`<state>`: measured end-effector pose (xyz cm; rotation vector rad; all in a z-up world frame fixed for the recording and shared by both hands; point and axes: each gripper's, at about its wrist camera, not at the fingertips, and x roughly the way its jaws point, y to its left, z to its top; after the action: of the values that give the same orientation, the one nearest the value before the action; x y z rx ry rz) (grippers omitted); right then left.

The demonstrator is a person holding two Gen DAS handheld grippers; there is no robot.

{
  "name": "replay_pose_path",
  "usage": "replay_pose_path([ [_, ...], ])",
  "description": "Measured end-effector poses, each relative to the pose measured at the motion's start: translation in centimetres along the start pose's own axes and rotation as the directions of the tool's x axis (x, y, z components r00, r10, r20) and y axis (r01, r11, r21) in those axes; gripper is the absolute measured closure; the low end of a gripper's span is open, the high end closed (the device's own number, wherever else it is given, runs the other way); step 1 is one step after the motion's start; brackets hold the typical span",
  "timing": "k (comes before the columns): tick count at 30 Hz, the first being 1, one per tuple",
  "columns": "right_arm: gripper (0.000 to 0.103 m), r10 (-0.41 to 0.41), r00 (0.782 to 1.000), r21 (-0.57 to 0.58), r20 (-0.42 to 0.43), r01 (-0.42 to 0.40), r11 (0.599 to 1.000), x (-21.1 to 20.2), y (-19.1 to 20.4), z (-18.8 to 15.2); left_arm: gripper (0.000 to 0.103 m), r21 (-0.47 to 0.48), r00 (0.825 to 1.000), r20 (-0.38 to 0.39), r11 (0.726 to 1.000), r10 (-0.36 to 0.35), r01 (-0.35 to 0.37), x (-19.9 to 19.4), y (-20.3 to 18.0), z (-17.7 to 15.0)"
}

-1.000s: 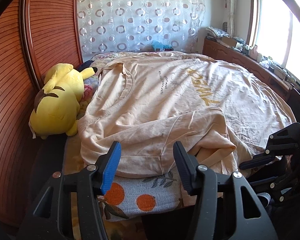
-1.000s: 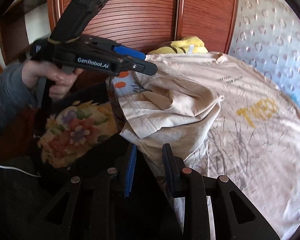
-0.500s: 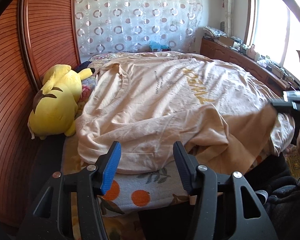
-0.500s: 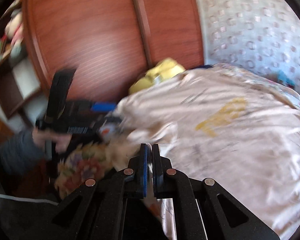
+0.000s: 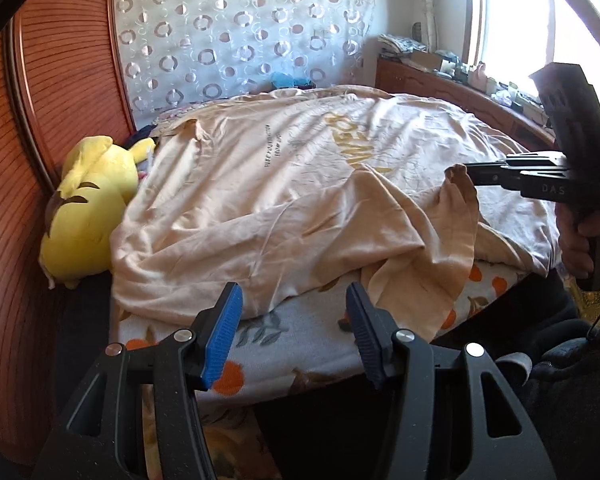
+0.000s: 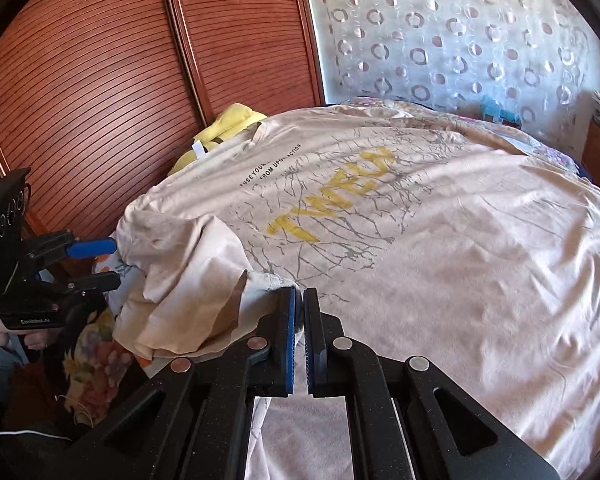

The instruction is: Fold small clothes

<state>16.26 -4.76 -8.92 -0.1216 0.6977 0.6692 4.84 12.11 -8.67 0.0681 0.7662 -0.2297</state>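
Note:
A beige T-shirt (image 5: 284, 184) with yellow lettering lies spread over the bed, and it also shows in the right wrist view (image 6: 420, 240). Its near sleeve (image 5: 428, 240) is folded up and lifted. My right gripper (image 6: 299, 296) is shut on the sleeve's edge (image 6: 256, 292) and holds it above the shirt body; it also shows in the left wrist view (image 5: 470, 170) at the right. My left gripper (image 5: 294, 304) is open and empty, held just short of the shirt's near hem; it also shows in the right wrist view (image 6: 114, 260) at the left.
A yellow plush toy (image 5: 88, 208) lies at the bed's left edge beside the red slatted wardrobe door (image 5: 60, 80). A blanket with orange dots (image 5: 300, 340) covers the bed's near edge. A cluttered wooden ledge (image 5: 460, 84) runs under the window at the right.
My right gripper closed on the sleeve and carried it up and over the shirt body. The sleeve now hangs lifted. My left gripper stayed open and drew back a little.

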Motion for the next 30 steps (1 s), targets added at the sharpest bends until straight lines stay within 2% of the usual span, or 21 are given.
replay_pose_path([
  [1, 0.099, 0.000, 1.000, 0.000, 0.004, 0.000, 1.000, -0.1, 0.0, 0.0, 0.056, -0.001, 1.000, 0.001, 1.000, -0.015, 0.015, 0.2, -0.1, 0.2],
  [5, 0.099, -0.005, 1.000, -0.004, 0.007, 0.005, 1.000, -1.7, -1.1, 0.6, 0.063, 0.034, 0.998, 0.013, 0.997, -0.063, 0.062, 0.6, -1.4, 1.0],
  [7, 0.099, -0.007, 1.000, -0.007, 0.005, 0.007, 1.000, -1.8, -1.2, 0.5, 0.063, 0.049, 0.996, 0.010, 0.995, -0.085, 0.084, 0.8, -2.1, 1.4],
  [12, 0.099, 0.002, 1.000, -0.004, 0.004, -0.002, 1.000, -2.0, -1.4, 0.4, 0.063, 0.094, 0.997, -0.060, 0.994, -0.050, 0.055, 3.0, -3.0, 1.8],
  [16, 0.099, 0.011, 1.000, -0.010, 0.012, -0.011, 1.000, -2.5, -1.7, 0.3, 0.063, 0.099, 0.997, -0.055, 0.993, -0.058, 0.063, 3.1, -2.8, 2.2],
  [18, 0.099, 0.018, 1.000, -0.010, 0.015, -0.018, 1.000, -2.6, -1.9, 0.2, 0.080, 0.116, 0.995, -0.053, 0.990, -0.080, 0.086, 3.0, -3.0, 2.2],
  [19, 0.099, 0.024, 1.000, -0.010, 0.016, -0.023, 1.000, -2.6, -2.0, 0.1, 0.096, 0.121, 0.993, -0.067, 0.987, -0.095, 0.103, 3.1, -3.1, 2.2],
  [22, 0.099, 0.035, 0.999, -0.006, 0.018, -0.034, 0.999, -2.7, -2.3, 0.0, 0.100, 0.138, 0.988, -0.075, 0.980, -0.136, 0.146, 2.6, -3.4, 2.4],
  [24, 0.099, 0.050, 0.998, 0.003, 0.023, -0.050, 0.999, -3.0, -2.6, 0.0, 0.100, 0.129, 0.983, -0.049, 0.975, -0.178, 0.182, 1.1, -3.1, 2.9],
  [26, 0.099, 0.077, 0.996, 0.021, 0.036, -0.078, 0.997, -3.4, -3.0, 0.2, 0.100, 0.099, 0.984, 0.001, 0.979, -0.179, 0.178, -0.8, -2.1, 4.1],
  [28, 0.099, 0.102, 0.993, 0.057, 0.052, -0.105, 0.993, -3.6, -3.7, 0.6, 0.100, 0.066, 0.990, 0.046, 0.989, -0.136, 0.133, -2.2, -0.6, 5.5],
  [30, 0.099, 0.083, 0.995, 0.087, 0.061, -0.089, 0.992, -3.4, -4.4, 1.1, 0.100, 0.049, 0.993, 0.072, 0.995, -0.089, 0.085, -2.5, 0.8, 6.9],
])
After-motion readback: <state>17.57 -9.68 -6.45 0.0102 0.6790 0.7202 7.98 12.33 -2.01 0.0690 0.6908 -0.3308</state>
